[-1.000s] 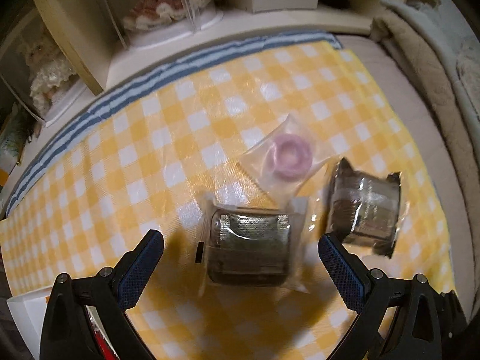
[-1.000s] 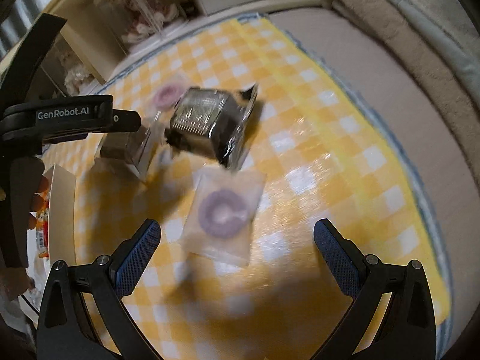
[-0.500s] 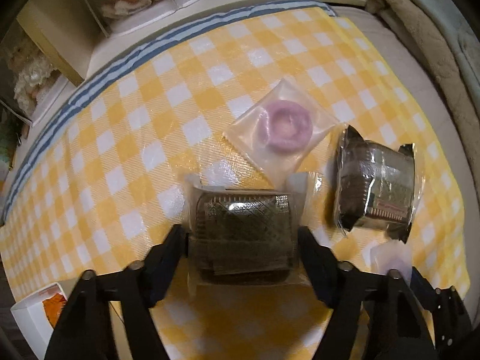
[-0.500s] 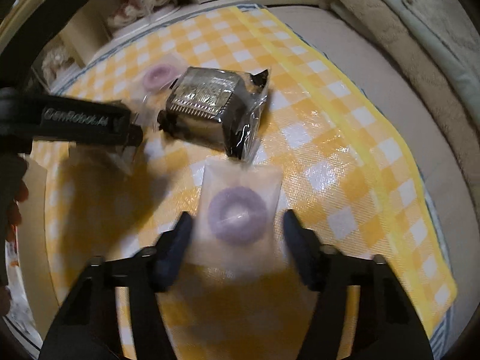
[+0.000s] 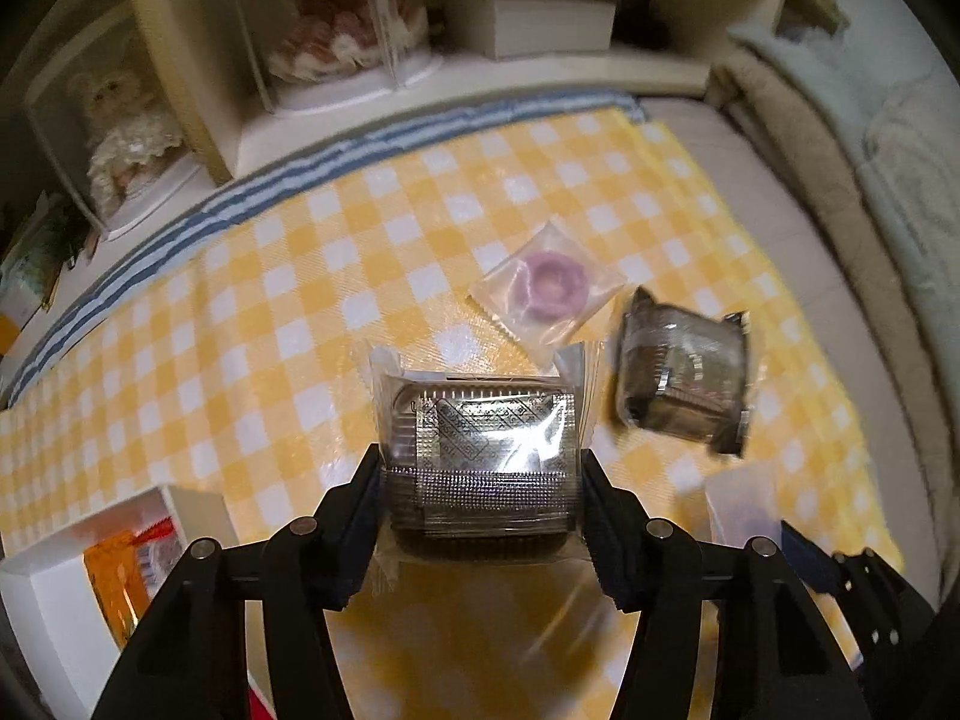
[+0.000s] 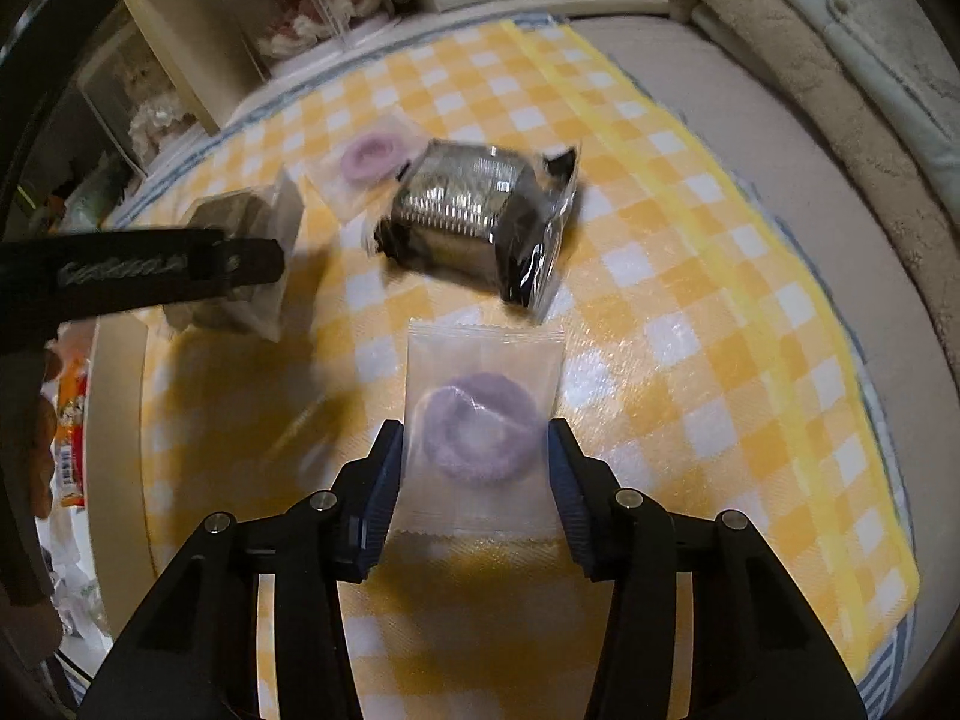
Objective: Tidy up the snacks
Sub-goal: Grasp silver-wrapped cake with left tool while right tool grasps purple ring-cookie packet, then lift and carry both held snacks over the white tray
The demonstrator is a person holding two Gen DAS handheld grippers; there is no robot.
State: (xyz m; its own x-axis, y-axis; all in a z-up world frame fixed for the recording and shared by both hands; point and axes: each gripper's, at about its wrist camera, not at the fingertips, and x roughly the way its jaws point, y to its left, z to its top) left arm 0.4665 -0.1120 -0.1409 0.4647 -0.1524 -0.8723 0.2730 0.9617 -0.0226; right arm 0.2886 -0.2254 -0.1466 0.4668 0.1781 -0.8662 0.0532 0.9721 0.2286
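Note:
A dark foil snack pack (image 5: 480, 456) in clear wrap sits between the fingers of my left gripper (image 5: 480, 480). Its jaws are closing and the pads press on the pack's sides. In the right wrist view a clear pouch with a purple ring snack (image 6: 480, 426) lies between the fingers of my right gripper (image 6: 477, 462). These jaws are closing too, with the pads on the pouch's edges. On the yellow checked cloth (image 5: 300, 276) lie a second ring pouch (image 5: 549, 288) and a second dark pack (image 5: 684, 378).
A white box (image 5: 54, 588) holding orange packets stands at the lower left. Dolls in clear cases (image 5: 336, 18) and shelves line the far edge. Folded blankets (image 5: 870, 180) lie on the right. The left gripper's arm (image 6: 138, 270) crosses the right wrist view.
Both grippers went from wide open to closed in on their snacks. The left one has drawn back with the dark pack, and the white box has come into its view.

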